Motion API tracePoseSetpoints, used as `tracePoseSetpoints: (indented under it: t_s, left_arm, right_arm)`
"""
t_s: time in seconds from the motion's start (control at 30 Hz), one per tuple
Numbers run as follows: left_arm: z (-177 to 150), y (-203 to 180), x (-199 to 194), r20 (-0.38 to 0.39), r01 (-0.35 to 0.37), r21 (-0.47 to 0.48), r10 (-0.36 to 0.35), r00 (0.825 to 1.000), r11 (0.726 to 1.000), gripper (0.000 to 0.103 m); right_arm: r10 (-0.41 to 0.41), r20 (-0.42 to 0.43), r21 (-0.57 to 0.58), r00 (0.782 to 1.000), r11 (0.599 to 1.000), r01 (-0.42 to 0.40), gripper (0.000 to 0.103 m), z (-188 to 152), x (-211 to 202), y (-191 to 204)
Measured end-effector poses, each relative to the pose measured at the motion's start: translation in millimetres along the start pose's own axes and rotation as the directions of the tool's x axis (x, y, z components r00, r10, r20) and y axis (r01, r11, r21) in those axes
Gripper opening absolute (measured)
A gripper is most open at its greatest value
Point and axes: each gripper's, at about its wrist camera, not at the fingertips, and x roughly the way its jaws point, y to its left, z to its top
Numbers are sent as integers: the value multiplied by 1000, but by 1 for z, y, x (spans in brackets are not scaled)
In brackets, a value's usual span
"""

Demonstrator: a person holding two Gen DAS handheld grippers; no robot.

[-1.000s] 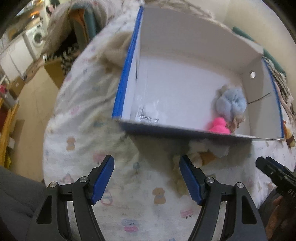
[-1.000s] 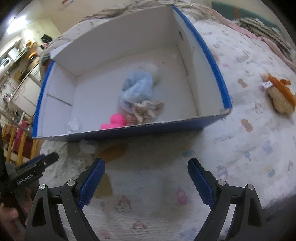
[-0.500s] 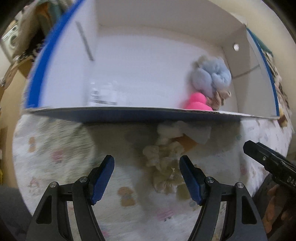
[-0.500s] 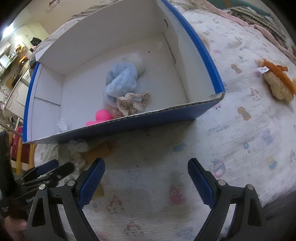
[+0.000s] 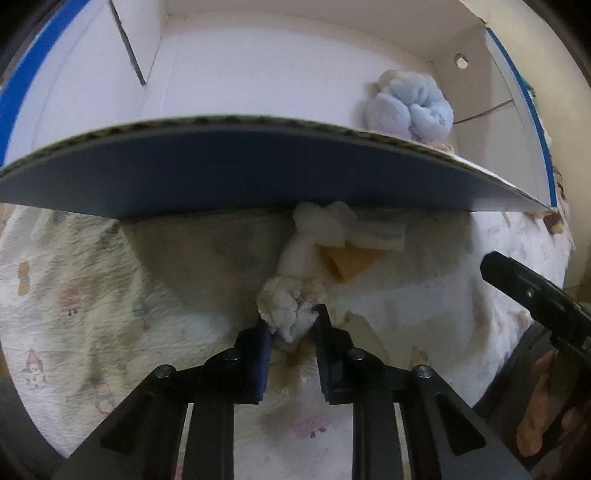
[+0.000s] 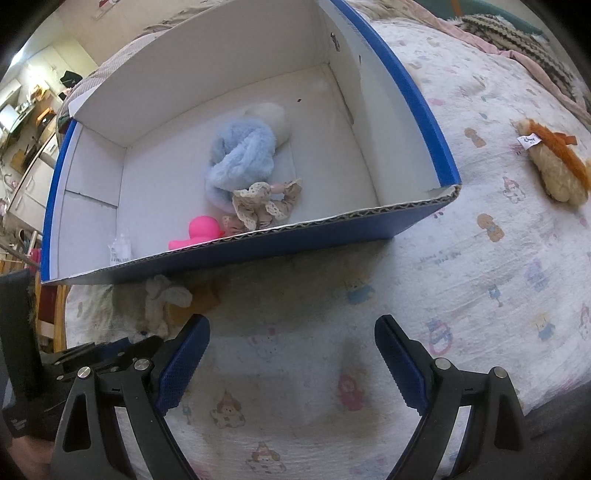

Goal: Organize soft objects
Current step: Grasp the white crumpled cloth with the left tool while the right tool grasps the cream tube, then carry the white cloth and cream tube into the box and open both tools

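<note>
My left gripper [image 5: 291,326] is shut on a cream plush toy [image 5: 291,299] that lies on the bedsheet just in front of the blue-and-white cardboard box [image 5: 221,173]. The toy also shows in the right wrist view [image 6: 162,299], by the box's near wall [image 6: 295,240]. Inside the box lie a light-blue fluffy toy [image 6: 240,162], a lacy beige scrunchie [image 6: 266,206] and a pink rubber duck [image 6: 201,230]. My right gripper [image 6: 291,354] is open and empty above the sheet. A tan and orange plush [image 6: 554,166] lies on the bed at the right.
The printed white bedsheet [image 6: 480,277] covers the bed around the box. An orange-yellow piece [image 5: 351,262] lies beside the cream toy. A knitted blanket [image 6: 517,33] lies at the far right. Room furniture [image 6: 29,122] stands beyond the bed's left edge.
My left gripper moved forward and down to the cream plush toy and closed on it. My right gripper stayed open and shifted slightly.
</note>
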Motion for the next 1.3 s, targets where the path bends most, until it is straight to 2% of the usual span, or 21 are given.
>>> tracePoseSetpoints:
  t_s: [0.17, 0.33, 0.47, 0.53, 0.63, 0.77, 0.8, 0.87, 0.9, 1.03, 1.07, 1.13, 1.3]
  left_arm:
    - [-3, 5, -26, 43, -21, -15, 22, 999, 1000, 15]
    - [-2, 23, -66, 108, -67, -44, 71, 992, 997, 15]
    - [-6, 43, -87, 132, -138, -77, 148, 980, 987, 15]
    - [-8, 50, -90, 135, -154, -83, 164, 977, 985, 15]
    - [-16, 59, -85, 119, -141, -127, 156, 980, 982, 15]
    - [-17, 53, -81, 124, -150, -130, 167, 978, 980, 15]
    - [-14, 51, -81, 129, -156, -126, 172, 977, 980, 15]
    - [-12, 48, -81, 141, -157, -124, 174, 975, 980, 15]
    - [-11, 48, -80, 142, -155, -125, 172, 975, 980, 15]
    - [-12, 50, -80, 137, -144, -139, 163, 977, 980, 15]
    - [-12, 51, -80, 136, -141, -143, 160, 978, 980, 15]
    - [-12, 52, -81, 136, -132, -151, 153, 979, 980, 15]
    - [-12, 52, -82, 140, -133, -149, 154, 978, 980, 15]
  right_arm:
    - [12, 3, -2, 1000, 1000, -12, 96, -1, -2, 1]
    - [79, -26, -25, 997, 997, -79, 96, -4, 0, 8]
    - [81, -88, -130, 993, 987, -92, 96, -14, 13, 35]
    - [84, -113, -207, 990, 973, -106, 96, -20, 18, 54]
    - [82, -127, -313, 988, 942, -119, 96, -31, 22, 82]
    - [101, -132, -352, 986, 925, -142, 80, -45, 29, 101]
    - [95, -138, -353, 986, 925, -138, 77, -47, 33, 104]
    - [92, -152, -343, 984, 929, -140, 64, -49, 40, 106]
    - [88, -158, -340, 984, 930, -138, 62, -50, 43, 106]
    - [75, -148, -325, 986, 938, -120, 27, -53, 46, 101]
    - [84, -144, -319, 986, 939, -126, 22, -53, 45, 100]
    - [114, -128, -315, 985, 937, -150, 15, -51, 37, 98]
    - [163, -68, -321, 984, 931, -176, 11, -50, 15, 98]
